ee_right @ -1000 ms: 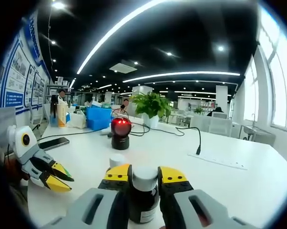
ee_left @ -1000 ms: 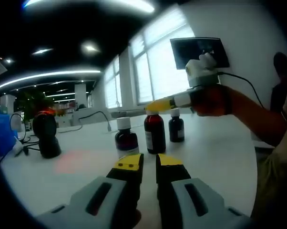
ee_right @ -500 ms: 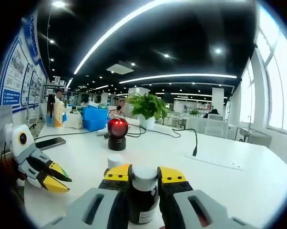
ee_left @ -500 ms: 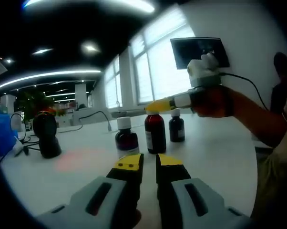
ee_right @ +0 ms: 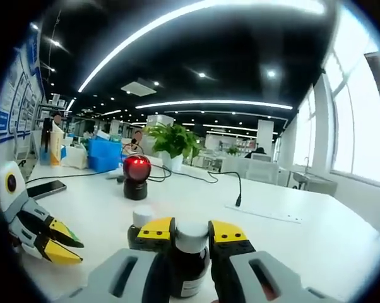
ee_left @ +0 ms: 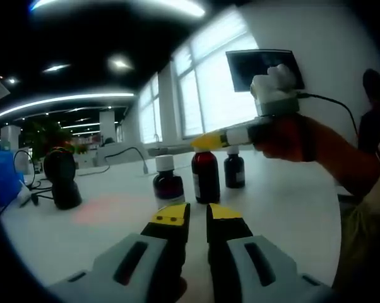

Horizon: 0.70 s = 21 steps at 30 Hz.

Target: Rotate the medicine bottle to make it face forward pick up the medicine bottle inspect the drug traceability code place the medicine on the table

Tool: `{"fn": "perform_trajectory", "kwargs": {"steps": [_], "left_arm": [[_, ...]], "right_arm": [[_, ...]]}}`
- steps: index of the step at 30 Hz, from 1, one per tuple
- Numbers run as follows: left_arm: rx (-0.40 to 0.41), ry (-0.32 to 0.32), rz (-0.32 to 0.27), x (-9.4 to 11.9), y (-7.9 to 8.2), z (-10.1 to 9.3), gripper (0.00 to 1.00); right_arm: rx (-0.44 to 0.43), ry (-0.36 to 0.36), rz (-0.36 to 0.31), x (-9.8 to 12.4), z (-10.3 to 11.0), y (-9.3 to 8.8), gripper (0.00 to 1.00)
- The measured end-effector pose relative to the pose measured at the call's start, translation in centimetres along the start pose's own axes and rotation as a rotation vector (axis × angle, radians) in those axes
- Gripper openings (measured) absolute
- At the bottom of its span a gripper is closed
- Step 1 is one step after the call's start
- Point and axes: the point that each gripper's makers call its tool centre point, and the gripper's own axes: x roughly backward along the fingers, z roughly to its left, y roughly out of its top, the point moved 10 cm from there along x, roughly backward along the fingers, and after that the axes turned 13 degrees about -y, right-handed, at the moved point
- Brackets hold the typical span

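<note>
Three brown medicine bottles with white caps stand on the white table. My right gripper reaches in from the right and is shut on the cap of the middle bottle, which stands upright. The left bottle and the far bottle stand free beside it. In the right gripper view the held bottle sits between the jaws of my right gripper, with another bottle just behind it. My left gripper hovers before the bottles, jaws nearly together with nothing between them; the left gripper also appears at the left.
A black scanner with a red light stands farther back on the table; the scanner casts a red glow on the tabletop. A phone, cables, a power strip, a blue box and a plant lie beyond. A person's hand holds the right gripper.
The right gripper has swung a little with the bottle cap still in its jaws, and its view has turned with it. The left gripper has stayed still.
</note>
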Motion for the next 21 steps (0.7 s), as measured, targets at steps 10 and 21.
{"fn": "perform_trajectory", "kwargs": {"steps": [10,21], "left_arm": [[-0.001,0.006,-0.001,0.03,0.02,0.03,0.04],[-0.005,0.001,0.001,0.03,-0.02,-0.02,0.04]], "right_arm": [[-0.017,-0.094,-0.015,-0.10,0.30,-0.07,0.17],[-0.016,-0.116,-0.020,-0.43,0.37,-0.12,0.17]]}}
